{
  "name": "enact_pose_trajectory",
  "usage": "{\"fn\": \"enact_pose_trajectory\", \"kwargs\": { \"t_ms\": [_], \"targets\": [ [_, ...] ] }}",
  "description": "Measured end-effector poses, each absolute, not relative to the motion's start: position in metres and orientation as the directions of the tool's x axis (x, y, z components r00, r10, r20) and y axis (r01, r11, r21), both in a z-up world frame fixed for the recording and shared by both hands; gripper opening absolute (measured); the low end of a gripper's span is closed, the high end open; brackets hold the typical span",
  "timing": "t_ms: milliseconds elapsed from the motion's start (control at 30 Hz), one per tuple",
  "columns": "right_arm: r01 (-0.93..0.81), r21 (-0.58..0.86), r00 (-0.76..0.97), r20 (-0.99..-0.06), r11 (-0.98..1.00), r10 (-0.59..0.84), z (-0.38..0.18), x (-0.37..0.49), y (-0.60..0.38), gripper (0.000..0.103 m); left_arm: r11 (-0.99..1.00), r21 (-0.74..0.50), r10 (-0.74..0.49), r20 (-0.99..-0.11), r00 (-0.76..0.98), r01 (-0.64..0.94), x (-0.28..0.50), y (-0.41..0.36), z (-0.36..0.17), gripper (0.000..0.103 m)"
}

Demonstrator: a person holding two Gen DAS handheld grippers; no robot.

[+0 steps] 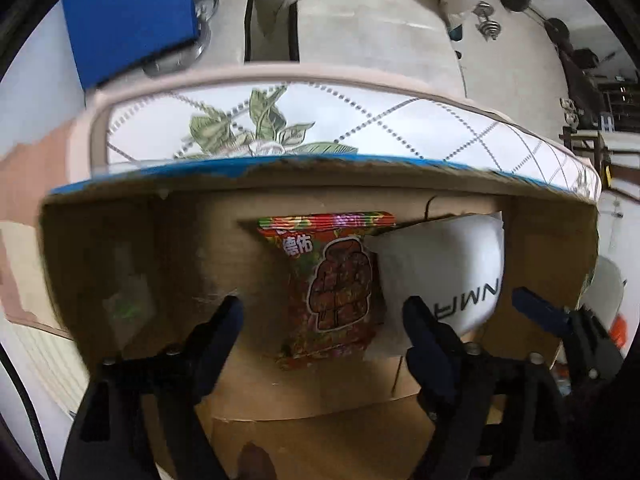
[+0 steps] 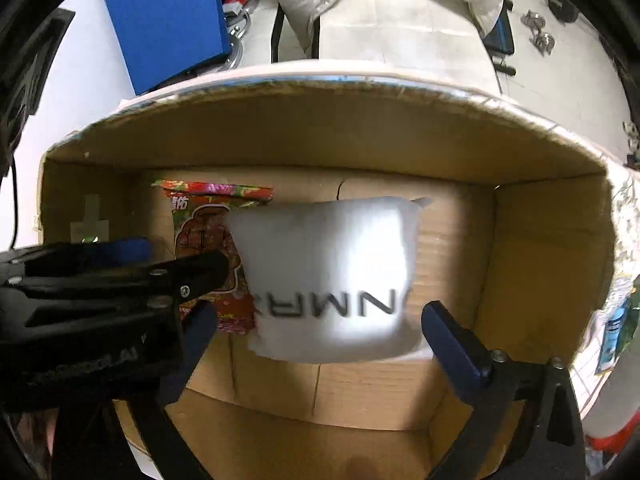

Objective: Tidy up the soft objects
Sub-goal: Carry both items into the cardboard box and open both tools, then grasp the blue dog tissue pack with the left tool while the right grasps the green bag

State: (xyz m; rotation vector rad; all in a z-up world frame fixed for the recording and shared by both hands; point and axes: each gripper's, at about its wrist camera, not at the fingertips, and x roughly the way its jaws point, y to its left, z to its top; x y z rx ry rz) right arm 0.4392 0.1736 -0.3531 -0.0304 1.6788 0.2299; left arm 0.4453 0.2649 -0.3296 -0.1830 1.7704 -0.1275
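Observation:
An open cardboard box [image 1: 120,248] [image 2: 540,248] lies below both grippers. Inside it lie a red snack packet [image 1: 332,288] [image 2: 208,248] and, to its right, a white soft pouch with dark letters [image 1: 452,268] [image 2: 332,280] that overlaps the packet's edge. My left gripper [image 1: 322,312] is open and empty above the packet. My right gripper [image 2: 316,320] is open and empty above the white pouch. The left gripper's body shows at the left of the right wrist view [image 2: 100,280], and the right gripper's finger shows at the right of the left wrist view [image 1: 560,320].
The box sits on a quilted floral bed cover [image 1: 320,120]. Beyond it are a white sofa or cushion [image 1: 372,28], a blue board [image 1: 128,16] [image 2: 168,20] and dumbbells on the floor [image 1: 488,24]. More packets lie outside the box at right [image 2: 616,332].

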Motion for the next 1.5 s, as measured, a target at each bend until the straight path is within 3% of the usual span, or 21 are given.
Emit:
{"fn": "enact_pose_trajectory", "kwargs": {
  "t_ms": [133, 967, 1233, 1500],
  "targets": [
    [-0.169, 0.113, -0.093, -0.991, 0.979, 0.098, -0.333, 0.43, 0.171, 0.103, 0.993, -0.121, -0.122, -0.988, -0.099, -0.017, 0.427, 0.264, -0.302, 0.1],
    [-0.138, 0.142, 0.154, -0.974, 0.98, 0.163, -0.22, 0.304, 0.127, 0.103, 0.997, -0.071, -0.059, -0.968, 0.244, -0.038, 0.308, 0.267, -0.189, 0.102],
    [-0.072, 0.203, 0.205, -0.955, 0.976, 0.214, -0.195, 0.292, 0.049, 0.103, 0.998, -0.044, -0.055, -0.95, 0.308, 0.042, 0.307, 0.193, -0.161, 0.102],
    [0.078, 0.145, 0.234, -0.964, 0.986, 0.124, -0.184, 0.305, -0.112, 0.103, 0.985, -0.064, -0.103, -0.962, 0.254, 0.158, 0.344, 0.056, -0.166, 0.102]
  ]
}}
